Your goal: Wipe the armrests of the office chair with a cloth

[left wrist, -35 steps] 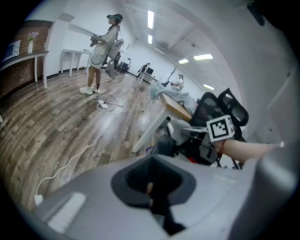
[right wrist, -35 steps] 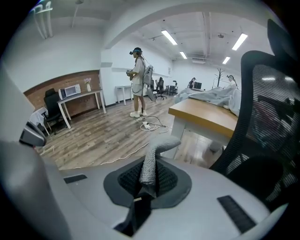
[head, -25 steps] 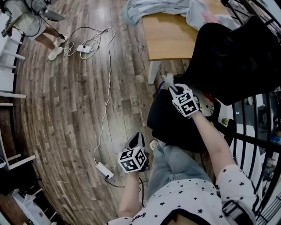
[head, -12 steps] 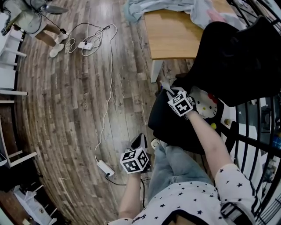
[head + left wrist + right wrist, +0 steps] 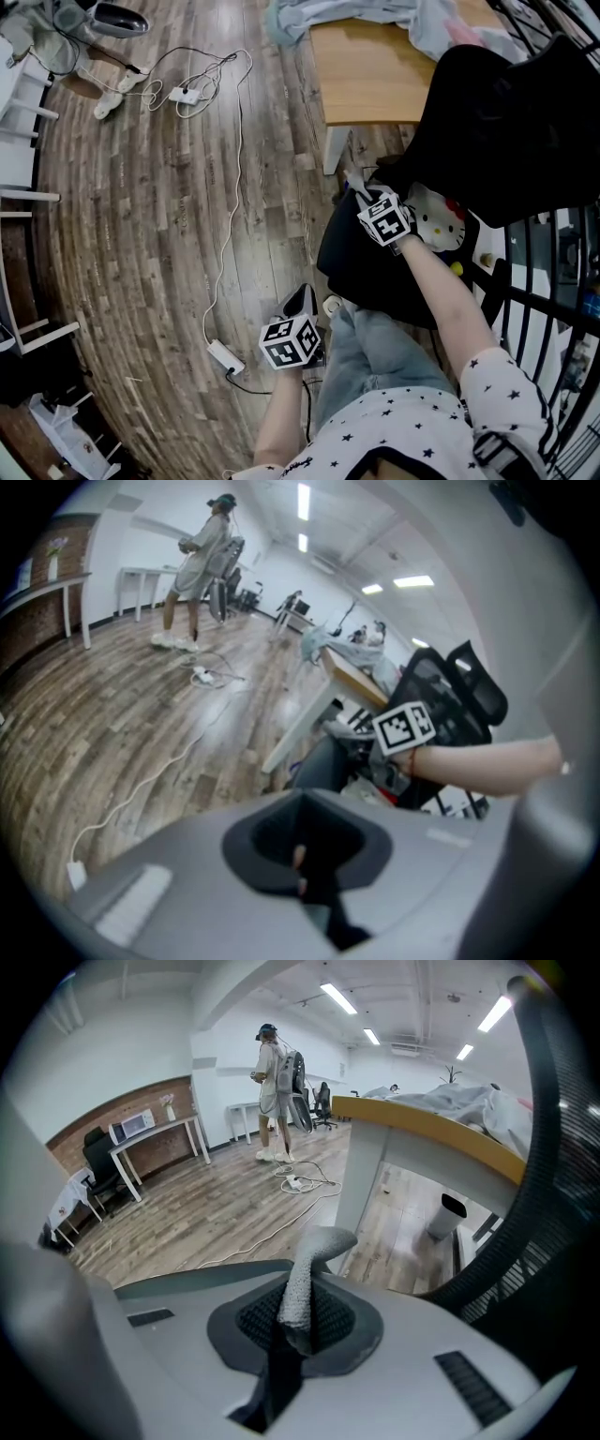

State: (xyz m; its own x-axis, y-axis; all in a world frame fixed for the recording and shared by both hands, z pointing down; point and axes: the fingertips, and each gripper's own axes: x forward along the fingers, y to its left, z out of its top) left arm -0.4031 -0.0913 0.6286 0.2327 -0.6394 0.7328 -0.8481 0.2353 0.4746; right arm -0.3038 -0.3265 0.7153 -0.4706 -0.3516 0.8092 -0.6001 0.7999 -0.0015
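The black office chair (image 5: 370,272) stands at the right of the head view, its mesh backrest (image 5: 511,122) toward the desk. My right gripper (image 5: 354,187) is at the chair's near left edge, by the seat corner, shut on a grey cloth (image 5: 305,1274) that sticks up from between its jaws and curls over. The armrest itself is hidden under this gripper. The backrest mesh (image 5: 553,1194) fills the right of the right gripper view. My left gripper (image 5: 300,298) hangs over the floor beside my leg, shut (image 5: 302,869) with nothing in it.
A wooden desk (image 5: 375,66) with heaped fabric (image 5: 347,14) stands just beyond the chair. A white cable runs to a power strip (image 5: 225,356) on the floor. A cartoon-cat cushion (image 5: 436,220) lies on the seat. A black metal rack (image 5: 544,309) is at right. A person (image 5: 275,1077) stands far off.
My right gripper with the cloth has shifted slightly left along the chair's edge. The distant person's feet have left the top-left corner. My left gripper has barely moved.
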